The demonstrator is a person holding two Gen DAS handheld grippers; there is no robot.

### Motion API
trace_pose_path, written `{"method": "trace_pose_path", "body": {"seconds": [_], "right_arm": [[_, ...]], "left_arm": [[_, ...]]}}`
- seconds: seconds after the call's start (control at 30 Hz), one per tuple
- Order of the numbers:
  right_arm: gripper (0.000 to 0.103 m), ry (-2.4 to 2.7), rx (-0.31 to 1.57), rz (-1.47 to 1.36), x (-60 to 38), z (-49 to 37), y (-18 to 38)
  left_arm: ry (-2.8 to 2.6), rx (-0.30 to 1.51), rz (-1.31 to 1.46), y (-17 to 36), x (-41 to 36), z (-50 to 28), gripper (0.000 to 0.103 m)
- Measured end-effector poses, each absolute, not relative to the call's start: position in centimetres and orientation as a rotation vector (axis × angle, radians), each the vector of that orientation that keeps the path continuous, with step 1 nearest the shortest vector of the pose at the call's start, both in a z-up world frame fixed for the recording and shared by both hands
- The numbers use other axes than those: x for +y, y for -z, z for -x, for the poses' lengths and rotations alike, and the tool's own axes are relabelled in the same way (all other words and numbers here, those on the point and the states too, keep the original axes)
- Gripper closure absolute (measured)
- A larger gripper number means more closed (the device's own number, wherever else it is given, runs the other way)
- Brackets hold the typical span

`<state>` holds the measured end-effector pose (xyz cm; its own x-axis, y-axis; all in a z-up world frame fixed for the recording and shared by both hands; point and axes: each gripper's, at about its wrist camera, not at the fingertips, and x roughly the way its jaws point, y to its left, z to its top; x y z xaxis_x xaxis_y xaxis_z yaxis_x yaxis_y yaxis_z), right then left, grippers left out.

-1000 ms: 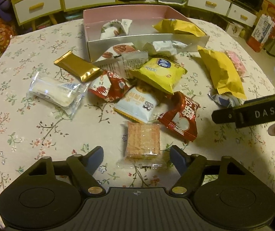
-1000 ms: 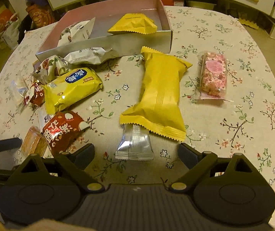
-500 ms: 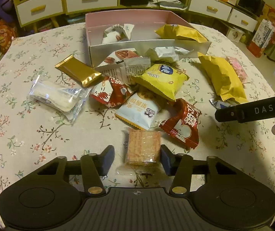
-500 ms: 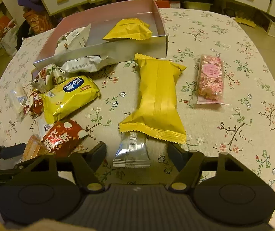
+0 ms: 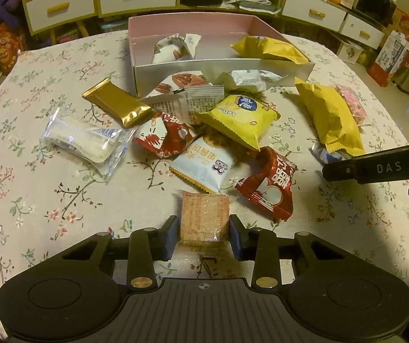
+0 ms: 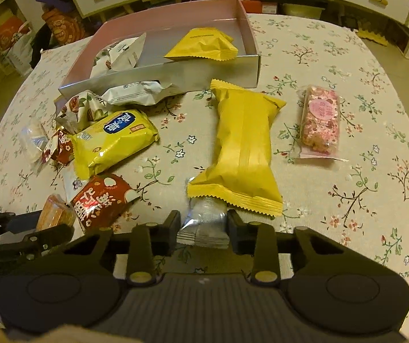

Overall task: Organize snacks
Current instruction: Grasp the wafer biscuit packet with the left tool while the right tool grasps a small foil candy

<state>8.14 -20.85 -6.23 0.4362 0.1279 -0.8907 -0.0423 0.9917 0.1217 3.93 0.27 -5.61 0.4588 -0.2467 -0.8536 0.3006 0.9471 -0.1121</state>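
Note:
My left gripper is closing, and its pads touch both sides of a clear packet of brown crackers lying on the flowered tablecloth. My right gripper is closing too. Its pads press the flanks of a small silver packet, whose far end is tucked under a long yellow packet. An open pink box at the back holds a yellow packet and a white nut packet.
Loose snacks lie in front of the box: a gold bar, a clear wafer packet, red packets, a yellow blue-labelled bag and a pink bar. Drawers and clutter stand behind the table.
Both grippers' jaws have drawn in from wide open, the left onto the cracker packet, the right onto the silver packet. Neither hand has shifted.

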Motion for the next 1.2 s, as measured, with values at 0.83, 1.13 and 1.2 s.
{"method": "trace_pose_path", "body": {"seconds": [0.83,1.13,1.2], "right_arm": [[0.094,-0.214,1.113,-0.107,-19.8,-7.3,4.3],[0.095,-0.230,1.084,-0.126,-19.7,-7.1,3.1],[0.095,-0.231,1.071,-0.132,-19.7,-7.1,2.7]], "left_arm": [[0.337,1.037,-0.020,4.0,0.8,-3.9,0.071],[0.340,1.012,-0.011,2.7,0.9,-3.9,0.072],[0.342,1.004,-0.007,2.3,1.0,-4.0,0.072]]}}
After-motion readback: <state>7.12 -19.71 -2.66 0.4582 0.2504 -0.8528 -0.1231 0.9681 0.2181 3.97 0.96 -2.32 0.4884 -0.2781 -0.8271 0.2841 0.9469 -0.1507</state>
